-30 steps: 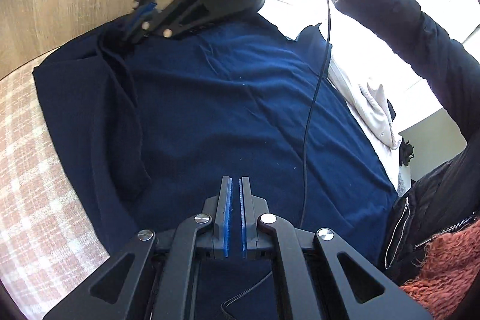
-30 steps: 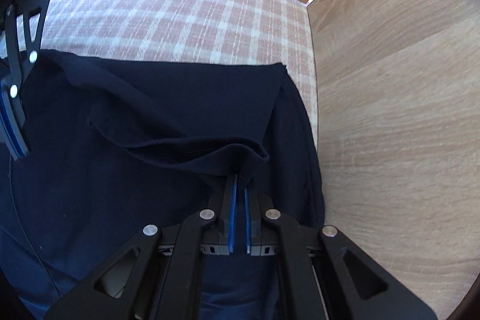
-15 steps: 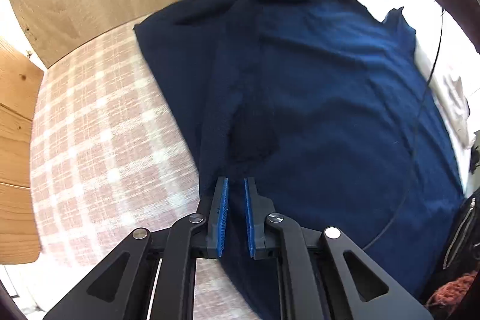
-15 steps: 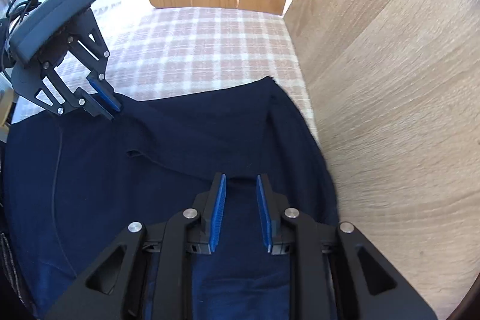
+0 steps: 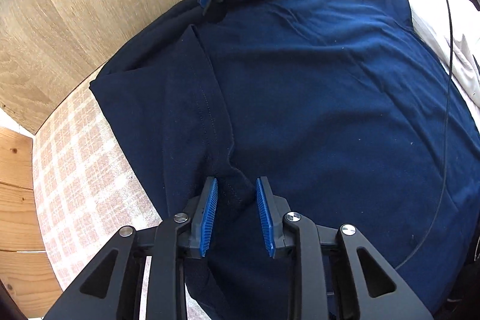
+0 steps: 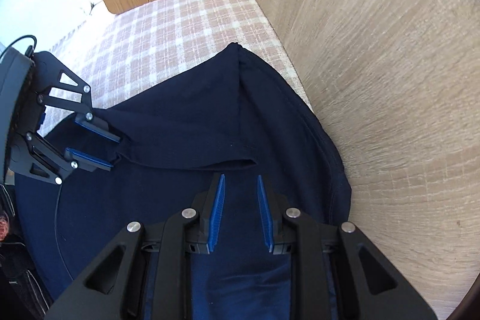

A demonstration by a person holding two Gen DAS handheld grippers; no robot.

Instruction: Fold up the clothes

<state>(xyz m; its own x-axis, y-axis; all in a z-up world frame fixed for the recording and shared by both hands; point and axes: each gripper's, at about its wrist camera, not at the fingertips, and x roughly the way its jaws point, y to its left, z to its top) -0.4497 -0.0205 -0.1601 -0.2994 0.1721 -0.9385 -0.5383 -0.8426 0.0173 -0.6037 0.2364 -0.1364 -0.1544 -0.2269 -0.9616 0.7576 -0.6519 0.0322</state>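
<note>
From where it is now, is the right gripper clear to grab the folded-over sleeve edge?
Probably yes: the right gripper is open and empty, the sleeve edge lies just ahead, nothing between them.

Both tools, previously clamped on the navy shirt [image 5: 300, 98], have released it: left tool [image 5: 235, 194] opening, right tool [image 6: 240, 191] parted; sleeve [image 6: 192, 137] now folded flat.

bright daylight, blown-out highlights, fisheye-curved edges
</note>
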